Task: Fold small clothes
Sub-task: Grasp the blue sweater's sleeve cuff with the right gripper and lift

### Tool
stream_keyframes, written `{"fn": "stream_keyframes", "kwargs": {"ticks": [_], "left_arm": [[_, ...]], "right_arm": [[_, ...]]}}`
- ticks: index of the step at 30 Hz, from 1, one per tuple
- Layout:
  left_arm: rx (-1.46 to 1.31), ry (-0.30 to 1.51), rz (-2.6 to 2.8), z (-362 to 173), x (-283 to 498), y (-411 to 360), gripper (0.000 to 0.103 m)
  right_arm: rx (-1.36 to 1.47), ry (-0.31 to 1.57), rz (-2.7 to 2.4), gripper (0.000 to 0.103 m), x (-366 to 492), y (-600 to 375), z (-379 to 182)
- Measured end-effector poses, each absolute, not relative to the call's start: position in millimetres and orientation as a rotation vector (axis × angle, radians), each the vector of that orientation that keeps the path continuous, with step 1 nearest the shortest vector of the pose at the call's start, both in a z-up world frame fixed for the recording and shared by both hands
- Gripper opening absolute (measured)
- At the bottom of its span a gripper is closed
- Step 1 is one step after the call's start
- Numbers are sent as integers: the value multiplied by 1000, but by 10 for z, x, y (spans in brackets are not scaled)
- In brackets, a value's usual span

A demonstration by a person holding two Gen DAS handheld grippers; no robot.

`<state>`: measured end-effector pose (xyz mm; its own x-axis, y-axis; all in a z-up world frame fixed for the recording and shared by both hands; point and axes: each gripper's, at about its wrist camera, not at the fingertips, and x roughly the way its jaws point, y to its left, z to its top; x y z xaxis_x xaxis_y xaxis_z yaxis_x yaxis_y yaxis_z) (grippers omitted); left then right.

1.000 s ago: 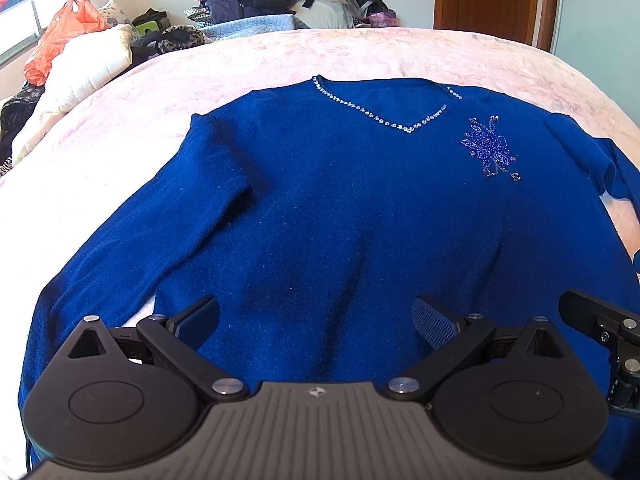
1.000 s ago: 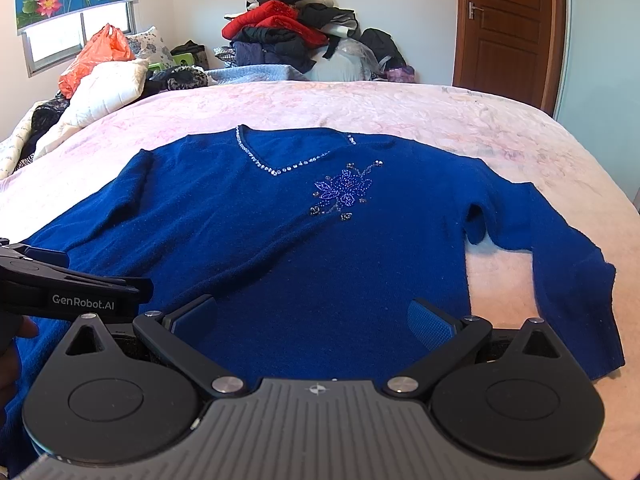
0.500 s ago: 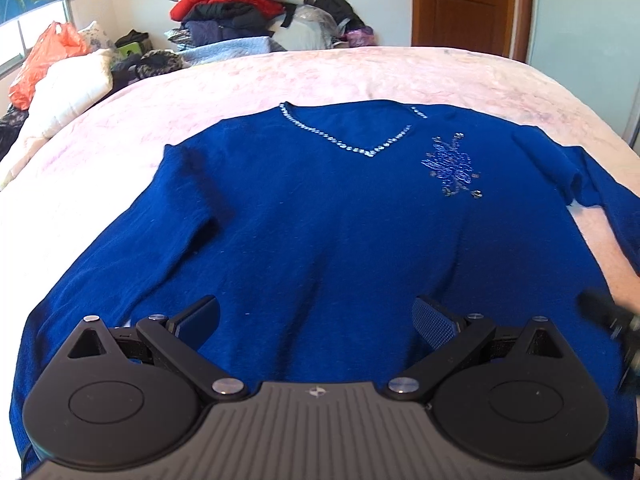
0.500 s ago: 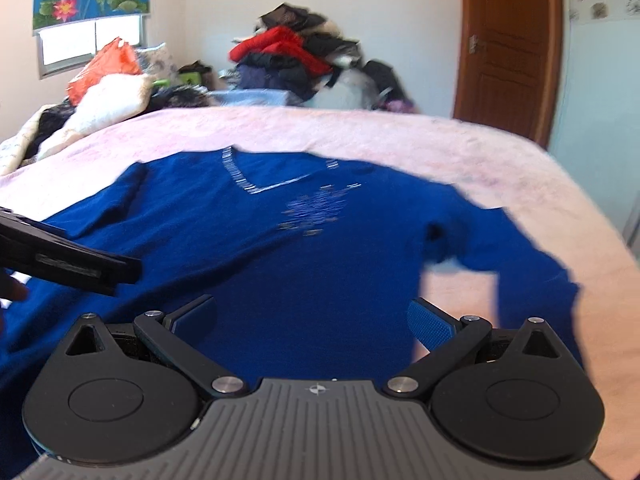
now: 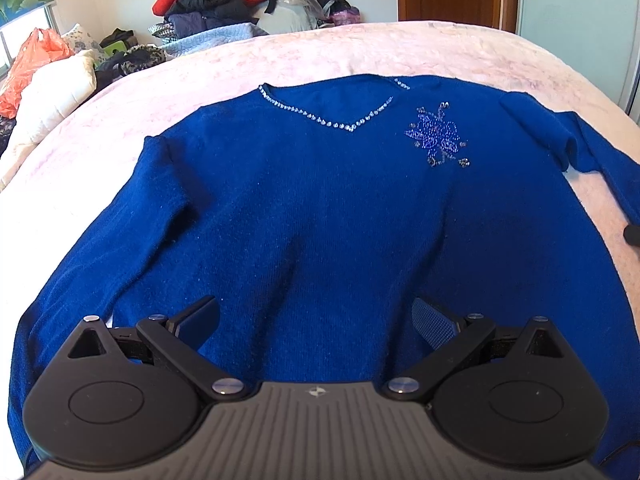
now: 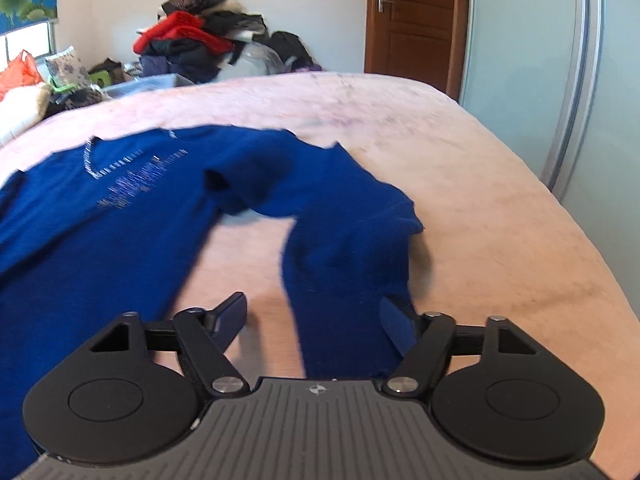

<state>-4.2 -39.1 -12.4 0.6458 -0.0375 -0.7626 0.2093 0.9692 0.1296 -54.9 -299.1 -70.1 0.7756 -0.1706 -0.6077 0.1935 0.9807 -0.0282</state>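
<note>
A royal-blue V-neck sweater (image 5: 320,208) with a beaded neckline and a sequin flower lies flat, face up, on the pink bed. My left gripper (image 5: 316,320) is open over the sweater's lower hem, fingers wide apart. My right gripper (image 6: 312,316) is open over the sweater's right sleeve (image 6: 344,248), which lies bent on the bedspread; the cuff end runs between its fingers. The body of the sweater (image 6: 92,216) shows at the left of the right wrist view. Neither gripper holds cloth.
The pink bedspread (image 5: 400,52) extends around the sweater, its right edge (image 6: 560,240) curving down near a glass sliding door (image 6: 560,60). A heap of clothes (image 5: 224,4) and a white duvet (image 5: 52,92) lie at the far left. A brown door (image 6: 408,16) stands behind.
My right gripper has swung right, from over the sweater's hem to over the right sleeve. My left gripper shifted slightly and stays open over the hem.
</note>
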Motion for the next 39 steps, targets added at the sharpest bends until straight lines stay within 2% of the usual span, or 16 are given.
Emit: {"fn": "stream_keyframes", "kwargs": {"ticks": [1, 2, 3, 6, 9, 16, 20, 22, 24, 25, 28, 30, 33, 35, 37, 39], "left_arm": [[218, 862, -139, -131, -38, -397, 103], [223, 866, -136, -138, -35, -402, 103], [229, 869, -134, -144, -32, -406, 103], [241, 868, -131, -151, -30, -407, 103], [243, 868, -126, -152, -23, -396, 103], [234, 871, -119, -149, -7, -370, 103], [237, 881, -118, -170, 0, -382, 103], [244, 883, -118, -178, 2, -397, 103], [251, 881, -119, -180, -3, -406, 103], [254, 879, -119, -180, -5, -407, 103], [256, 879, -116, -187, 0, -407, 103], [254, 883, -116, -192, 1, -405, 103], [257, 883, -117, -197, -3, -400, 103], [258, 881, -116, -197, -5, -394, 103], [255, 882, -115, -197, -2, -388, 103], [252, 878, -113, -189, 0, -380, 103]], "right_arm": [[22, 649, -207, 62, -532, -3005, -717], [14, 644, -221, 51, -516, -3029, -731], [12, 637, -241, 35, -514, -3066, -721], [87, 619, -257, 12, -529, -3227, -685], [210, 578, -265, 12, -638, -3417, -634], [818, 380, -259, 13, -1159, -4347, -668], [936, 393, -304, 16, -1223, -4652, -825], [943, 424, -336, 24, -1169, -4696, -895], [959, 432, -320, 39, -1118, -4704, -962], [958, 426, -309, 42, -1094, -4696, -975], [889, 443, -293, 54, -983, -4624, -938], [833, 445, -282, 67, -949, -4551, -908], [725, 464, -288, 72, -850, -4459, -834], [640, 471, -312, 68, -828, -4402, -803], [530, 498, -362, 53, -769, -4346, -791], [420, 524, -416, 26, -716, -4310, -801]]}}
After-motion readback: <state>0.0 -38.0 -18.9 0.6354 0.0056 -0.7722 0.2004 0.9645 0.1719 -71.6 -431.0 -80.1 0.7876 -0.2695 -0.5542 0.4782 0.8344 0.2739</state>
